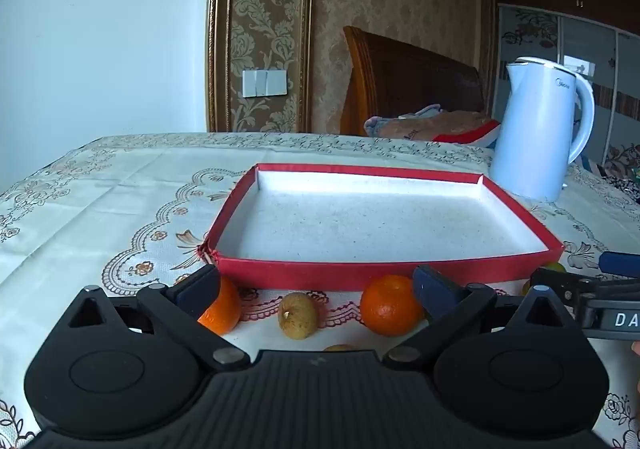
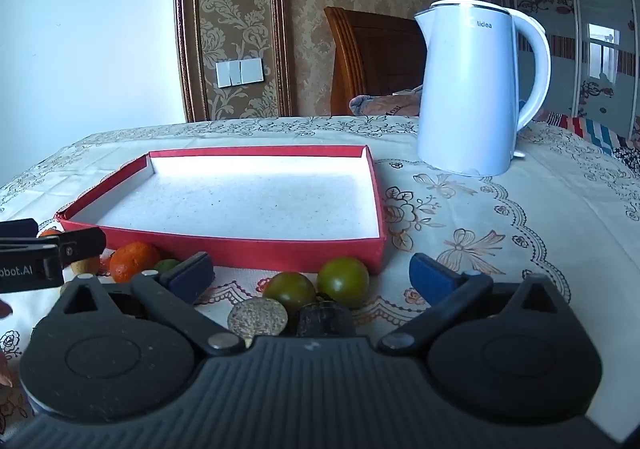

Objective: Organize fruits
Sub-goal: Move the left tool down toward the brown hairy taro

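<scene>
A shallow red box [image 1: 360, 275] with a white inside stands empty on the table; the right wrist view shows it too [image 2: 248, 251]. Fruits lie in a row along its near wall. My left gripper [image 1: 316, 287] is open, hovering above a small tan fruit [image 1: 298, 315], with one orange [image 1: 390, 305] by its right finger and another orange [image 1: 224, 309] partly behind its left finger. My right gripper [image 2: 312, 275] is open over two green tomatoes [image 2: 344, 281] [image 2: 290, 291], a speckled tan fruit [image 2: 258, 317] and a dark fruit [image 2: 324, 317].
A white electric kettle [image 2: 468, 89] stands at the back right of the table, right of the box. The floral tablecloth [image 2: 500, 217] covers the table. Beyond the far edge are a wooden chair back [image 1: 400, 81] and a patterned wall.
</scene>
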A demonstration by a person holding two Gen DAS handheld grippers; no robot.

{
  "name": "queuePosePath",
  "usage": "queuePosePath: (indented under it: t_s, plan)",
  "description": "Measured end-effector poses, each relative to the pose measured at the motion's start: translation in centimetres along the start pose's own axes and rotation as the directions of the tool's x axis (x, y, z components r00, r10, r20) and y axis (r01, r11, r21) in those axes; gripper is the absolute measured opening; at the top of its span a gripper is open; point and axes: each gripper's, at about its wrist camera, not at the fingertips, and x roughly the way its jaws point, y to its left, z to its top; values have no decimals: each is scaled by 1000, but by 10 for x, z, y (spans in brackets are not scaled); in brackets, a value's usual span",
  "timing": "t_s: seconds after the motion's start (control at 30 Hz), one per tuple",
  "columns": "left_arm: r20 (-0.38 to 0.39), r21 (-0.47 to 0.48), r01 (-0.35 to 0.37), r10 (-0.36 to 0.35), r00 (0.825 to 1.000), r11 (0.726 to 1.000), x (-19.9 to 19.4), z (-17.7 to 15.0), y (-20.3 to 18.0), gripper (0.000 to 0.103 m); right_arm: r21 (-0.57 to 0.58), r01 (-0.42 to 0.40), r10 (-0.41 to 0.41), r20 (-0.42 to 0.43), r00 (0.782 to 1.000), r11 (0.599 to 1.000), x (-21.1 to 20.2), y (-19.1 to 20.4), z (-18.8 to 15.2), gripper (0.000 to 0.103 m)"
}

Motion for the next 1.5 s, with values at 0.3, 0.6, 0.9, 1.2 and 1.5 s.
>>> queuePosePath:
  t_s: [0.3,0.6,0.9,1.2,1.5]
  plan:
    - [34,19,-10,9,999,1000,-3,1,-1,103,-11,3,-3,-9,1000,1000,-1,2,0,103]
    - [27,21,-15,15,1000,1000,2,-2,-2,103,-13,-5,5,-20,1000,1000,2,2,-2,103]
    - [22,35,-13,13,1000,999,2,-4,-4,103,-13,-9,9,-32,999,1000,3,1,-1,103]
    - [10,43,-12,12,1000,999,4,-4,-6,103,-14,-6,5,-35,999,1000,4,2,0,103]
    - [9,34,-9,9,1000,999,5,-4,-4,103,-8,-1,1,-38,999,1000,5,1,0,103]
